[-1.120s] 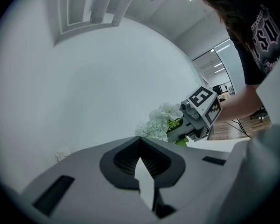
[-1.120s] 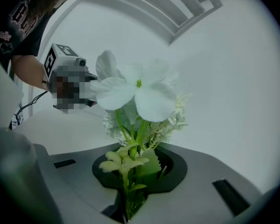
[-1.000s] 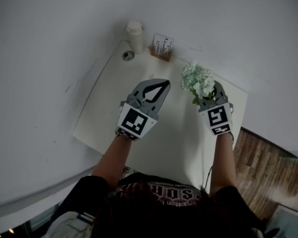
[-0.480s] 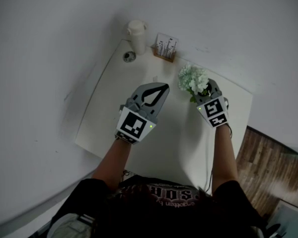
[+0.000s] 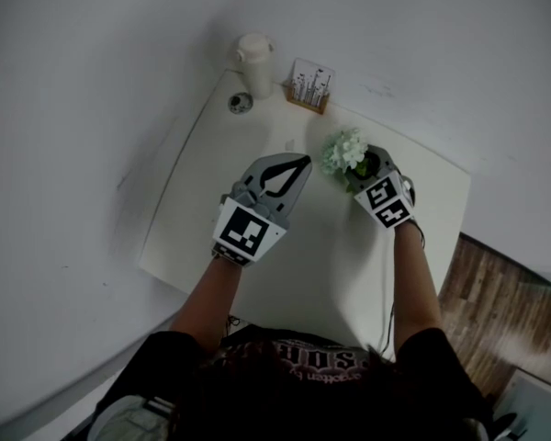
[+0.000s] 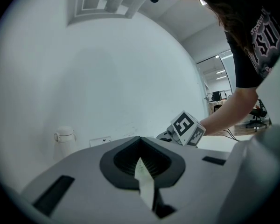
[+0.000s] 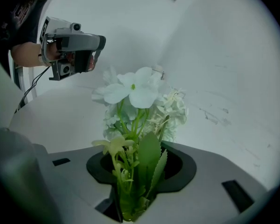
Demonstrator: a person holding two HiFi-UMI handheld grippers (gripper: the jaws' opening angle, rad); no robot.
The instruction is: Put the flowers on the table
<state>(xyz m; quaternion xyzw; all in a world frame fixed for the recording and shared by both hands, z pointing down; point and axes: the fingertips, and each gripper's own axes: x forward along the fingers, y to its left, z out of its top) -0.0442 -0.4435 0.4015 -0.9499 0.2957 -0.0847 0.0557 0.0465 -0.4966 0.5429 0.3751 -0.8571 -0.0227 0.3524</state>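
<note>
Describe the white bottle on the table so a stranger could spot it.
On the white rectangular table, go to the far left corner by the wall. The white lidded bottle stands there, taller than the small dark disc and printed card beside it.

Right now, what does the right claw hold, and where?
The flower bunch, lower stems between the right claw's jaws, which have just been opening; grip looks released.

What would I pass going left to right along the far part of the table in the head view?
A white lidded container → card stand → white flowers.
</note>
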